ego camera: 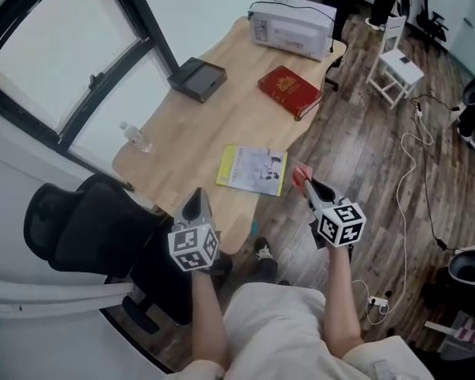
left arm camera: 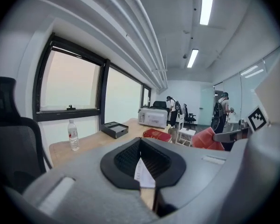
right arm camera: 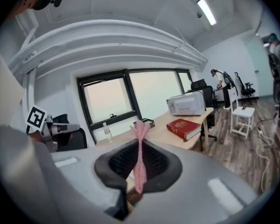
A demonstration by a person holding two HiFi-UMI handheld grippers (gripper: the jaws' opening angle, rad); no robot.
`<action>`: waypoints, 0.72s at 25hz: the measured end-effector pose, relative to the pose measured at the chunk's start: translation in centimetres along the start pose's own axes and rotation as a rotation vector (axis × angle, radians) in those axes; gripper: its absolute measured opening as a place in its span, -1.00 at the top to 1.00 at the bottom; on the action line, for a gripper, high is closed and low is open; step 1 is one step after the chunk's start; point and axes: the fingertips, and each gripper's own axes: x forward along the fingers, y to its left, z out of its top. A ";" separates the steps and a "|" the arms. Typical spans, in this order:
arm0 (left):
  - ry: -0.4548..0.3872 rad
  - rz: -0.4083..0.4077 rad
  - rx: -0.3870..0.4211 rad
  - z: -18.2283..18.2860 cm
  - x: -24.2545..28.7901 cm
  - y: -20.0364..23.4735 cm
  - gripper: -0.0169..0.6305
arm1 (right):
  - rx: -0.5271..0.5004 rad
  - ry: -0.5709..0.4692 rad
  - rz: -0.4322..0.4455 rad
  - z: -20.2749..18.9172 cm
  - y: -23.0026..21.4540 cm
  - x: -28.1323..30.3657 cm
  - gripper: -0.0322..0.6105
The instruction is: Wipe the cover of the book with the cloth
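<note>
Now your right gripper (ego camera: 306, 183) is clamped on the small pink cloth (right arm camera: 140, 158) and your left gripper (ego camera: 196, 199) is closed on nothing, with the thick red hardback book (ego camera: 290, 91) lying farther up the pale wooden table (ego camera: 182, 137), nearer your right hand.

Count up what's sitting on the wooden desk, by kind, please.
Books: 2, a red hardcover book and a yellow and white paperback booklet
Clear plastic water bottle: 1
Black open-topped box: 1
White printer: 1
Total: 5

Cloth (right arm camera: 139, 148) mostly hidden between jaws; chair (left arm camera: 9, 143) — cut by edge
</note>
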 end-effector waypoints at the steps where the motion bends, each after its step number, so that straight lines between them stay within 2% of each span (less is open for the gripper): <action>1: -0.012 -0.003 -0.013 0.6 1.2 0.6 0.93 | -0.030 0.011 0.009 0.6 0.1 1.4 0.85; 5: -0.043 -0.025 -0.050 1.8 6.2 2.8 0.93 | -0.092 0.019 0.009 3.4 -0.8 6.9 0.85; 8: -0.018 -0.074 -0.063 0.6 9.9 3.5 0.93 | -0.095 0.021 -0.013 3.8 -1.7 10.0 0.85; 13: 0.102 -0.184 -0.059 -4.3 15.8 3.3 0.93 | -0.117 0.075 -0.043 2.3 -3.1 13.2 0.85; 16: 0.201 -0.307 -0.080 -9.0 18.8 1.6 0.93 | -0.144 0.151 -0.056 0.7 -4.2 14.7 0.85; 18: 0.283 -0.358 -0.087 -12.6 20.6 0.8 0.93 | -0.162 0.193 -0.063 -0.6 -4.6 15.9 0.85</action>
